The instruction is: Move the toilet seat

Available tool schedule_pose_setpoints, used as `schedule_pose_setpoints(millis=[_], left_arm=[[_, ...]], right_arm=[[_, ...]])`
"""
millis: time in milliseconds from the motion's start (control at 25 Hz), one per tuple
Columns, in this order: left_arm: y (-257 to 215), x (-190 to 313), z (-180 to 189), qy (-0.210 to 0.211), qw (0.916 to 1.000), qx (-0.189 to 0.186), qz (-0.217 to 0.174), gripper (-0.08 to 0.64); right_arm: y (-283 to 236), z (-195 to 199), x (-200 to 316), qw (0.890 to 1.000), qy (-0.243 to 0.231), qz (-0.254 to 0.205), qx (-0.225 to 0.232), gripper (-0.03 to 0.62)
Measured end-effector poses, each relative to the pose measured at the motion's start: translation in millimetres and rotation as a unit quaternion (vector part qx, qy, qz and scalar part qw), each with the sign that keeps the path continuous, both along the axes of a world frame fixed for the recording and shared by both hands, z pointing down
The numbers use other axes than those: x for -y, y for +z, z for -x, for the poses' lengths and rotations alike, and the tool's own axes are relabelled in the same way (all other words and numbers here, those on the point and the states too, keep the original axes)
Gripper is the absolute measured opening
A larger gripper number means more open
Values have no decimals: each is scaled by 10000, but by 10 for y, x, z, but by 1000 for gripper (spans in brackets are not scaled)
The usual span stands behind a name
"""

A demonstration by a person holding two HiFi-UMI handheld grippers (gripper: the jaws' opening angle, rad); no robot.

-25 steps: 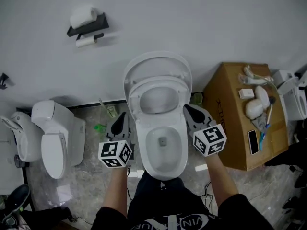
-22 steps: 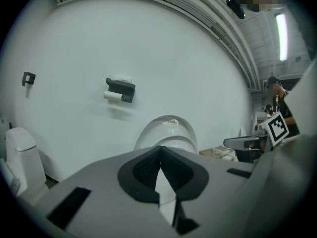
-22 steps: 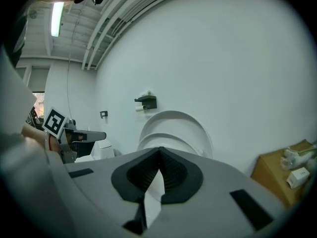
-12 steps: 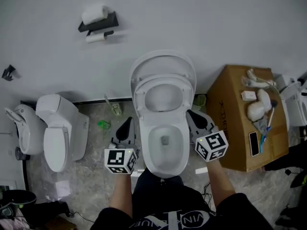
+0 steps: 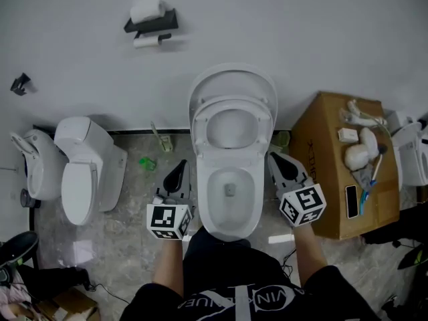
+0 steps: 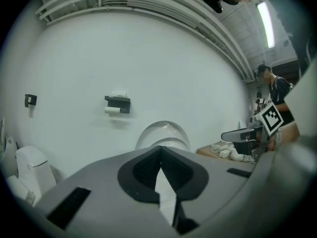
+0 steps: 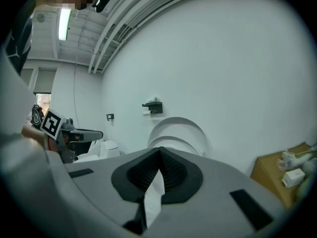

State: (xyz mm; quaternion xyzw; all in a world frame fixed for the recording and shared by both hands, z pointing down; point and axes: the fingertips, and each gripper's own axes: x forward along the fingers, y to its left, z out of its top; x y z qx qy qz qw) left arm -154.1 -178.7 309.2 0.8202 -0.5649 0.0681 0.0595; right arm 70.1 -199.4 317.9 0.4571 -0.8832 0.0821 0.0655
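White wall (image 5: 301,39) and marbled floor (image 5: 127,226) frame the toilet. Our left claw (image 5: 180,168) and right claw (image 5: 275,159) are both pinched closed on nothing. Over the last second they have eased back toward 6 o'clock, flanking the bowl (image 5: 208,202) at 9 and 3 o'clock. Beyond them, at 12 o'clock, the toilet seat (image 5: 232,103) stands raised against the lid (image 5: 233,79) as before, so we judge the lift done. Its long axis runs 6 to 12, hinge low, free end up, underside toward us.
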Motion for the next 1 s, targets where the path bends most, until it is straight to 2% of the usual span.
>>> schedule_pose_setpoints(millis=[280, 600, 1000], left_arm=[[-251, -151, -7, -68, 9992, -138, -380, 3], [-347, -310, -51, -70, 9987, -163, -477, 3], [-396, -384, -17, -172, 9983, -190, -528, 3]], right_arm=[[-110, -80, -190, 9996, 30, 49, 291, 8], [-224, 22, -309, 9994, -182, -123, 280, 8], [-270, -5, -352, 9991, -165, -224, 333, 8]])
